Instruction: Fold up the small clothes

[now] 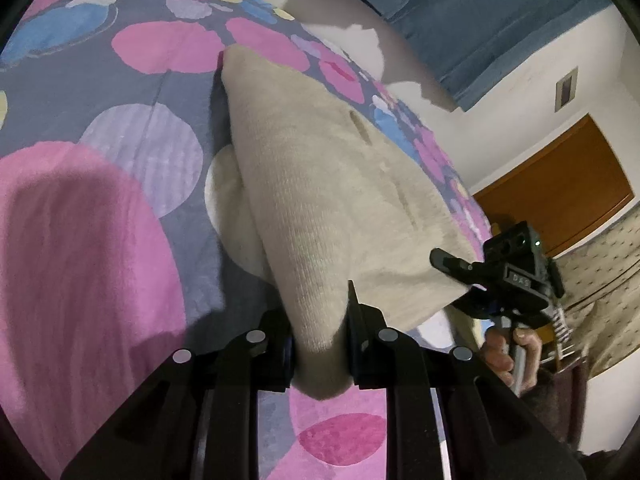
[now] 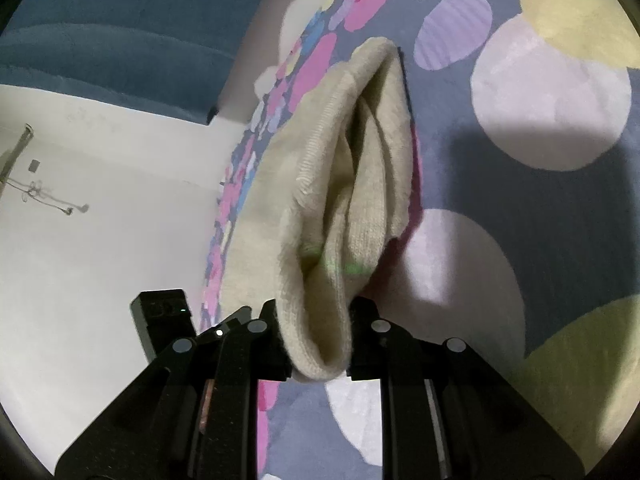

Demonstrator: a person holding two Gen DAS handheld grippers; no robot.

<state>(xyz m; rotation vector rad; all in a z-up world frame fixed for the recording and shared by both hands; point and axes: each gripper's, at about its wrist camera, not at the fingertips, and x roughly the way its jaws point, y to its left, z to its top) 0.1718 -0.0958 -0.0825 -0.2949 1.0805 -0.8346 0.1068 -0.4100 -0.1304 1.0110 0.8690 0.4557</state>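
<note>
Beige knit garment (image 1: 320, 208) is up off the bedspread (image 1: 132, 80), pinched at two spots, its far end trailing down to or near the patterned cover in the left wrist view; can't tell if it touches. L gripper (image 1: 320, 344) has both fingers pressed onto a bunched corner of the knit, cloth squeezed btwn the pads. R gripper (image 2: 318, 336) does the same on another bunched edge, folds of fabric hanging fwd from its jaws. In the left wrist view the R gripper (image 1: 516, 280) shows at the right, near the bed's edge, w/ the person's hand (image 1: 508, 356) on its handle.

Handling, judged from looks: light, soft, floppy, ribbed knit w/ some stretch. No stiffness, so it sags and doubles over wherever unsupported; layers already bunch in the right wrist view. Not fragile, not slippery, knit grips pads well. Could snag or stretch if tugged hard.

Best hold: corners or hem edges, both layers together, w/ the two pinch points pulled apart enough to keep the span taut. Then lay flat on the bedspread before folding, away from the bed's edge so nothing slides off.
</note>
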